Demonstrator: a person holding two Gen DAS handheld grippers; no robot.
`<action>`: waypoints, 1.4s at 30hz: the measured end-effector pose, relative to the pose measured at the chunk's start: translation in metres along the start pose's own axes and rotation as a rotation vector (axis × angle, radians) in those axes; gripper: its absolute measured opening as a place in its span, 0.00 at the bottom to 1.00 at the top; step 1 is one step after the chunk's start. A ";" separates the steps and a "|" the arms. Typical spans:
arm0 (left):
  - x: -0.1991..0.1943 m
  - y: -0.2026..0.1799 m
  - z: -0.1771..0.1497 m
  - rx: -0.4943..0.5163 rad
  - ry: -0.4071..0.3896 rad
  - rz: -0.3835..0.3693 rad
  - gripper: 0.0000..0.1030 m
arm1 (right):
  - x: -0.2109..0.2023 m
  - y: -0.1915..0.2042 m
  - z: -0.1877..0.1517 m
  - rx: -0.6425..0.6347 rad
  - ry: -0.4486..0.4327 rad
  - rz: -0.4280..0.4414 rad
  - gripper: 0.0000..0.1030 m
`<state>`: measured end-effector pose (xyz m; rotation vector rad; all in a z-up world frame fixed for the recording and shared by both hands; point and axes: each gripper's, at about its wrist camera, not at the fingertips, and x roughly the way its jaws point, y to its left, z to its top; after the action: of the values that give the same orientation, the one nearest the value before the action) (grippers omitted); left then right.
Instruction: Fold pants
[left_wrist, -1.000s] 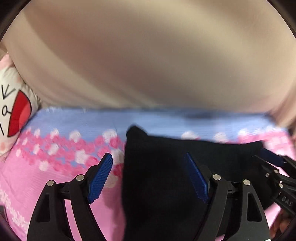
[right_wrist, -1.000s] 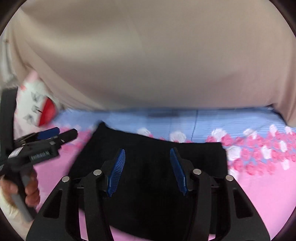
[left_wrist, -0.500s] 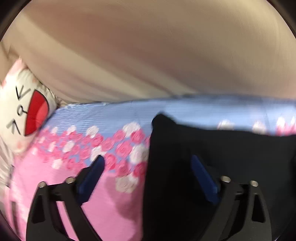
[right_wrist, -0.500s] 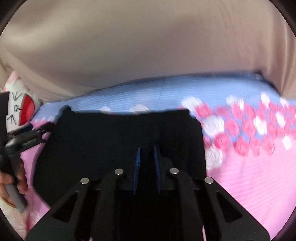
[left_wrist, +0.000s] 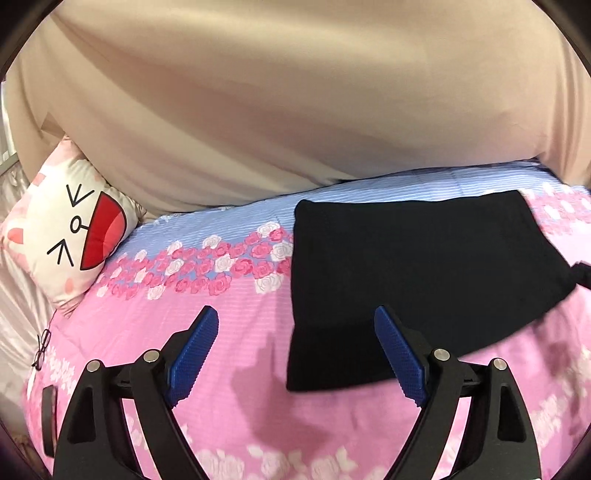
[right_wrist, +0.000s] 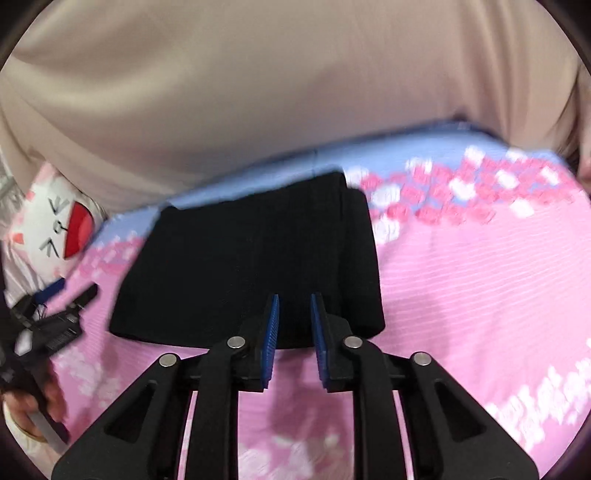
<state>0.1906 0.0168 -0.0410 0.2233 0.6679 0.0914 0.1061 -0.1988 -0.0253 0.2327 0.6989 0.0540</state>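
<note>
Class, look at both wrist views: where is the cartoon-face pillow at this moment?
The cartoon-face pillow lies at the far left of both views, at the head of the floral bedspread, against the beige curtain, left of the folded black pants and apart from them.

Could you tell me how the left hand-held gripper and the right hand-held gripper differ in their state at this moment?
The left hand-held gripper has its jaws wide and opening further; the right hand-held gripper shows only a narrow gap, also opening. The left sits beside the folded black pants, over the pink bedspread; the right points at the pants' near edge. Both hold nothing and have blue pads.
</note>
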 end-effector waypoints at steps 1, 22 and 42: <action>-0.008 0.000 -0.002 -0.008 -0.005 -0.017 0.82 | -0.009 0.005 0.000 -0.014 -0.015 -0.013 0.18; -0.098 -0.007 -0.053 -0.023 0.003 -0.142 0.89 | -0.127 0.046 -0.061 -0.067 -0.163 -0.156 0.82; -0.155 0.013 -0.085 -0.057 -0.048 -0.121 0.89 | -0.154 0.086 -0.085 -0.086 -0.192 -0.125 0.90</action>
<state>0.0169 0.0203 -0.0093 0.1300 0.6283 -0.0105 -0.0638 -0.1185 0.0290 0.1094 0.5177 -0.0575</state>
